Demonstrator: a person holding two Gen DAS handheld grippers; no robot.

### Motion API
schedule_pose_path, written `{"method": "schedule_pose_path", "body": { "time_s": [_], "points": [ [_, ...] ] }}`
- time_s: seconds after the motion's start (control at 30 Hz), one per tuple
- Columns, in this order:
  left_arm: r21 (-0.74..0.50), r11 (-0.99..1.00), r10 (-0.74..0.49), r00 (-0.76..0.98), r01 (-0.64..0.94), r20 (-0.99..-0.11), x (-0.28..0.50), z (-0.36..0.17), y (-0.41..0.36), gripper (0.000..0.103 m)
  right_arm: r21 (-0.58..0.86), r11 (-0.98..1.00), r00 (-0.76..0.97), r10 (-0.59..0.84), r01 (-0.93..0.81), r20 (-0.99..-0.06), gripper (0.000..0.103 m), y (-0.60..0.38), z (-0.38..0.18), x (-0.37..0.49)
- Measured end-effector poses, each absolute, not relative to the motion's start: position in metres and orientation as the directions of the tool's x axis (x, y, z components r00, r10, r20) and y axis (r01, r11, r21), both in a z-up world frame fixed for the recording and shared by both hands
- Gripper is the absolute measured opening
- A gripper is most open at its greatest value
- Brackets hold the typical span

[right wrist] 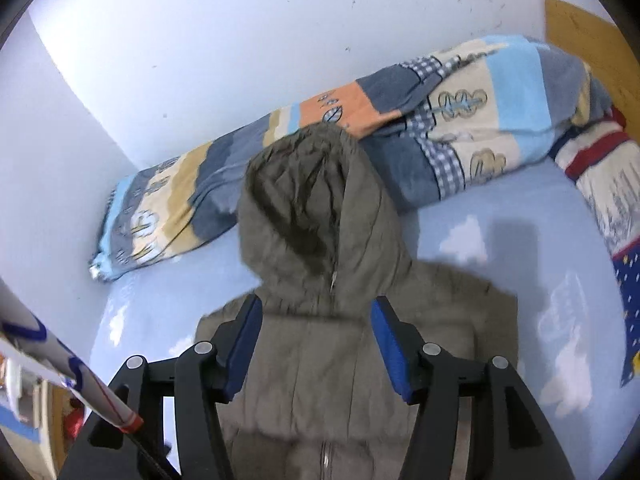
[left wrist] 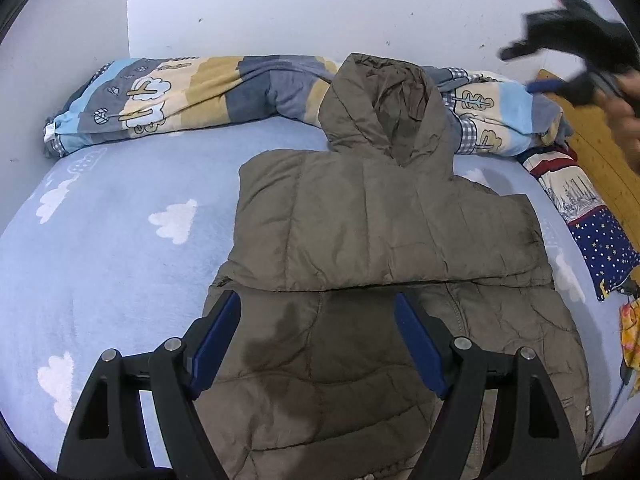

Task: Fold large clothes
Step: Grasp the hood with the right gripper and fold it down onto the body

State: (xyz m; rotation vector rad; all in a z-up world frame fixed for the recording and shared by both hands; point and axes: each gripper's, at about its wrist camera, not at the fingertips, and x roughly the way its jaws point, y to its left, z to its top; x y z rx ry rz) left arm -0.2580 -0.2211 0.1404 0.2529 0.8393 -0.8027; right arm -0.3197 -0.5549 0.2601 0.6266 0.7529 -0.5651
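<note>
Jacket (left wrist: 384, 240) beneath open left gripper (left wrist: 318, 344)

Under the left gripper (left wrist: 318, 344), whose matt black plastic arms carry blue rubbery-looking pads (left wrist: 420, 346) and bright metal pins, lies a quilted olive jacket (left wrist: 372, 240) of crinkled, faintly shiny cloth on a soft, fleecy bedsheet (left wrist: 120, 248); beyond it, a plush rolled blanket (left wrist: 192, 92).

A bed (left wrist: 120, 248) with a pale blue, cloud-printed sheet fills a corner of white, lightly speckled walls (left wrist: 280, 8); a rolled patchwork quilt (left wrist: 180, 92) lies along the far wall; a wooden headboard (left wrist: 600, 148) stands at the right; light is even.
</note>
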Motion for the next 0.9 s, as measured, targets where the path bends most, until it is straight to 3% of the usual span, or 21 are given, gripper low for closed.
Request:
{"method": "schedule_pose_path", "body": {
  "time_s": [0.73,0.77,0.8,0.83,0.9],
  "points": [
    [-0.065,0.72,-0.473,0.419,0.691,-0.775,-0.236,0.099,-0.217,0.078,0.011,0.678,0.459,-0.486,0.735,-0.743,0.062,-0.668,0.17,-0.154],
    [-0.067,0.717,-0.474,0.415,0.694,-0.777,-0.236,0.098,-0.218,0.078,0.005,0.676,0.448,-0.483,0.737,-0.753,0.056,-0.672,0.162,-0.151],
    [-0.068,0.714,-0.474,0.411,0.697,-0.779,-0.236,0.098,-0.219,0.078,0.004,0.682,0.444,-0.472,0.731,-0.762,0.019,-0.675,0.157,-0.148],
    [-0.066,0.71,-0.475,0.407,0.701,-0.78,-0.237,0.097,-0.22,0.078,-0.038,0.671,0.398,-0.482,0.74,-0.78,0.006,-0.677,0.149,-0.145],
    [-0.056,0.705,-0.474,0.411,0.707,-0.779,-0.239,0.098,-0.221,0.078,-0.019,0.669,0.421,-0.489,0.743,-0.764,0.006,-0.675,0.149,-0.152]
  ]
}}
